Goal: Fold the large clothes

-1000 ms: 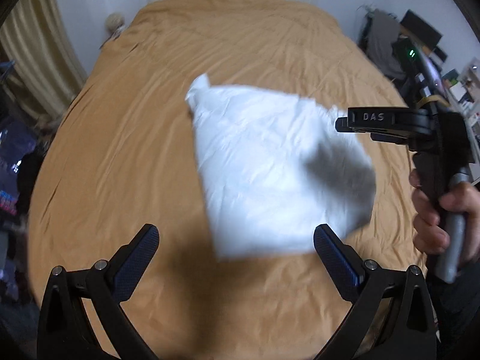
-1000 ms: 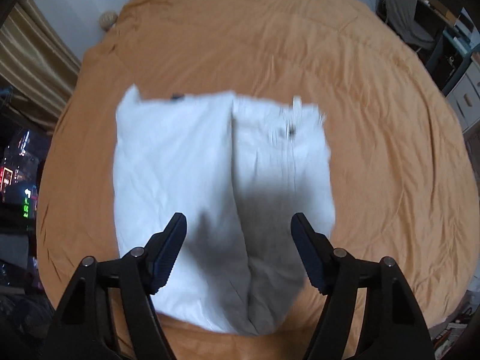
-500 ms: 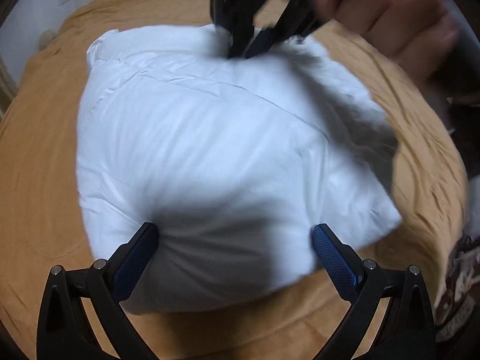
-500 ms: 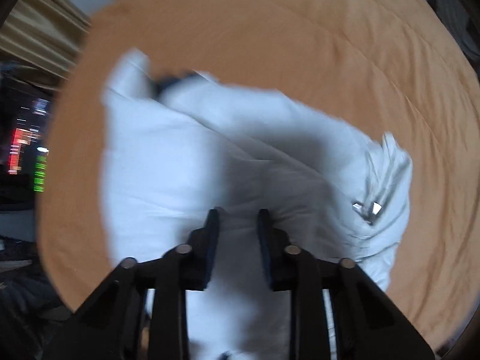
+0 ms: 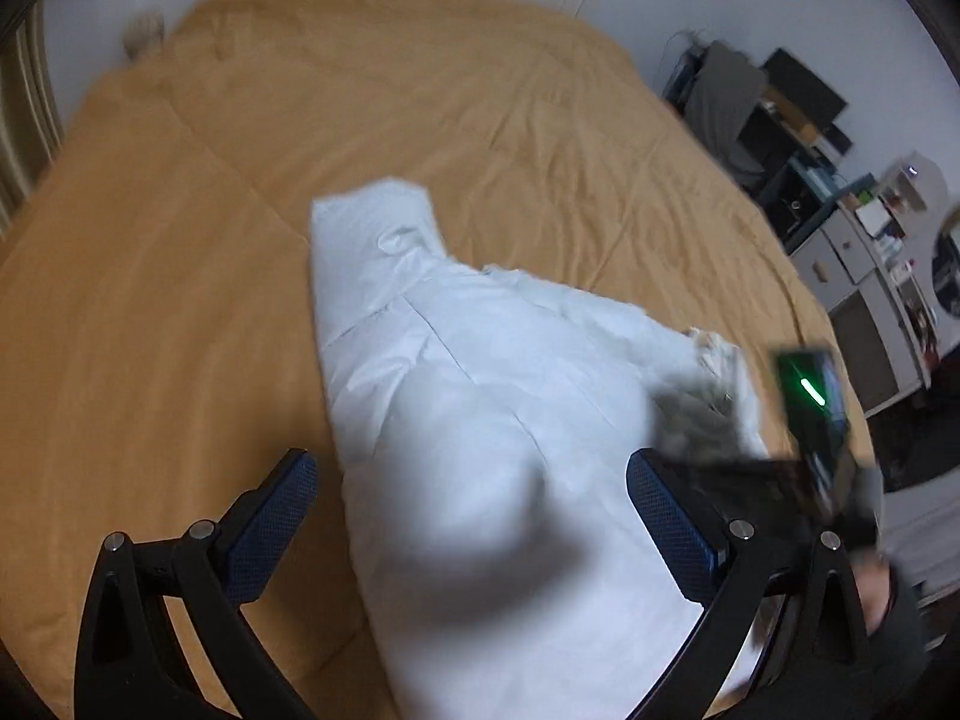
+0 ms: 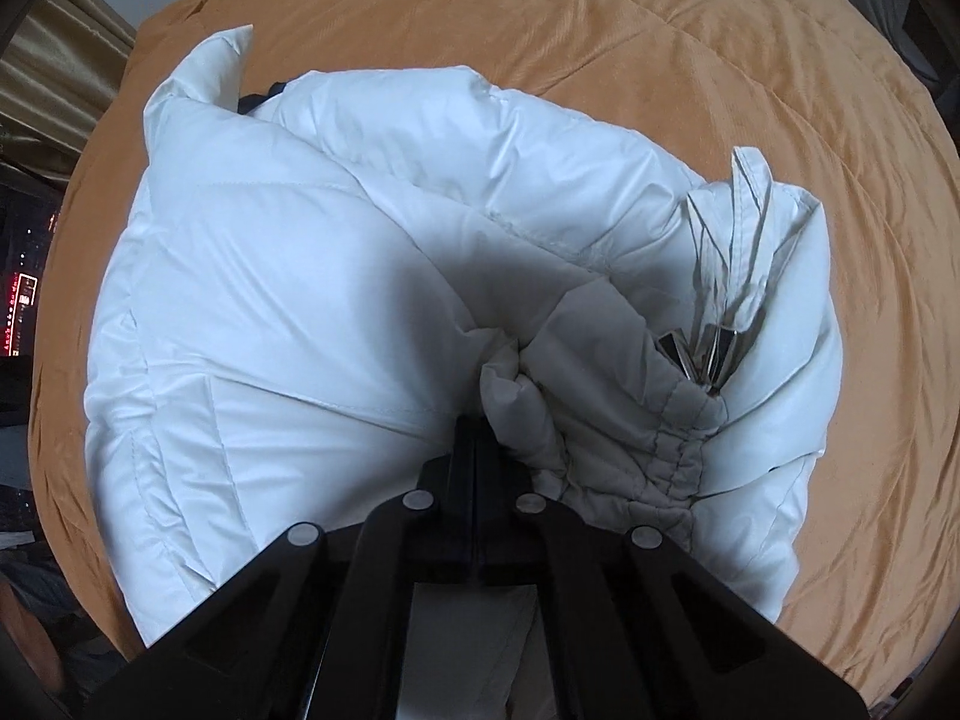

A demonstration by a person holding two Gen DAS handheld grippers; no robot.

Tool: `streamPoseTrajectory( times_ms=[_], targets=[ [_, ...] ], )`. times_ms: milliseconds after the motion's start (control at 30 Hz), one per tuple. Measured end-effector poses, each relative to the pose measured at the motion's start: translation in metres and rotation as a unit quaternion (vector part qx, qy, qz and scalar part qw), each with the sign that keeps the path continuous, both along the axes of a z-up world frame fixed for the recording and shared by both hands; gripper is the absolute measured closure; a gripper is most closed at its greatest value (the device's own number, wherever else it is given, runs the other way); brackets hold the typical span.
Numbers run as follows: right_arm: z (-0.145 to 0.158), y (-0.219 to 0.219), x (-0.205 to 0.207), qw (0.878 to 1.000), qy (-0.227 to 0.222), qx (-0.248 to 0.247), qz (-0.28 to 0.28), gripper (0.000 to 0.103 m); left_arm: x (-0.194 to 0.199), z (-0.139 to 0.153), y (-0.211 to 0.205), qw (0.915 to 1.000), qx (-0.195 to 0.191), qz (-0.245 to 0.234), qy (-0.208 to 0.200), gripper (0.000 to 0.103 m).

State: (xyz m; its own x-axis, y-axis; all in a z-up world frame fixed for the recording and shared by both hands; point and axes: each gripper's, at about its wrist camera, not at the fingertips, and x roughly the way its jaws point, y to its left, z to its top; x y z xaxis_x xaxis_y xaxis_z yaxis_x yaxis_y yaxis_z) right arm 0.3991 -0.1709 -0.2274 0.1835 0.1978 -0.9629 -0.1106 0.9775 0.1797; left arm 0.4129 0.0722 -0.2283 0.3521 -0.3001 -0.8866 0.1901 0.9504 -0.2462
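A white puffy jacket (image 5: 480, 384) lies bunched on the orange bed cover (image 5: 420, 96). My left gripper (image 5: 474, 504) hangs open above the jacket's near end, one finger over the cover and the other over the white fabric, with nothing gripped. In the right wrist view my right gripper (image 6: 477, 429) points steeply down and is shut on a gathered fold of the jacket (image 6: 300, 276), with creases radiating from the tips. A drawstring hem and metal snaps (image 6: 702, 354) show just right of the grip. The right tool (image 5: 810, 420) appears blurred at the jacket's right edge.
The orange bed cover (image 6: 660, 30) stretches wide around the jacket. White drawers and a cluttered desk (image 5: 870, 276) stand past the bed's right edge, with a chair draped in grey cloth (image 5: 720, 96). Beige curtains (image 6: 60, 60) hang at the left.
My right gripper sank onto the jacket and its jaws closed on a fold, bunching the fabric. My left gripper swung over the jacket and now hovers at its near end, still open.
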Motion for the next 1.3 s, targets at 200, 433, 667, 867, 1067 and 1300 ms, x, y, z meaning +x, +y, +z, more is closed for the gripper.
streamPoseTrajectory(
  times_ms=[200, 433, 667, 867, 1067, 1300],
  targets=[
    [-0.01, -0.011, -0.022, 0.998, -0.02, 0.048, -0.026, 0.103, 0.111, -0.078, 0.004, 0.9942, 0.061, 0.082, 0.034, 0.0],
    [-0.014, -0.009, -0.036, 0.998, -0.03, 0.042, -0.019, 0.103, 0.187, -0.071, 0.011, 0.9827, 0.121, 0.141, -0.003, 0.002],
    [-0.014, 0.0, -0.036, 0.998, -0.033, 0.048, -0.022, 0.103, 0.097, 0.02, 0.03, 0.9909, 0.059, 0.111, -0.047, 0.001],
    [-0.023, -0.004, -0.027, 0.998, -0.035, 0.045, -0.027, 0.103, -0.071, -0.023, -0.002, 0.9959, 0.081, 0.007, 0.039, 0.0],
    [-0.015, -0.001, -0.021, 0.999, -0.028, 0.026, -0.022, 0.103, -0.152, -0.067, -0.012, 0.9947, 0.045, 0.014, 0.091, 0.0],
    [0.074, 0.001, -0.09, 0.994, -0.109, 0.019, 0.009, 0.098, -0.168, -0.085, -0.024, 0.9872, 0.097, -0.012, 0.126, 0.0]
  ],
)
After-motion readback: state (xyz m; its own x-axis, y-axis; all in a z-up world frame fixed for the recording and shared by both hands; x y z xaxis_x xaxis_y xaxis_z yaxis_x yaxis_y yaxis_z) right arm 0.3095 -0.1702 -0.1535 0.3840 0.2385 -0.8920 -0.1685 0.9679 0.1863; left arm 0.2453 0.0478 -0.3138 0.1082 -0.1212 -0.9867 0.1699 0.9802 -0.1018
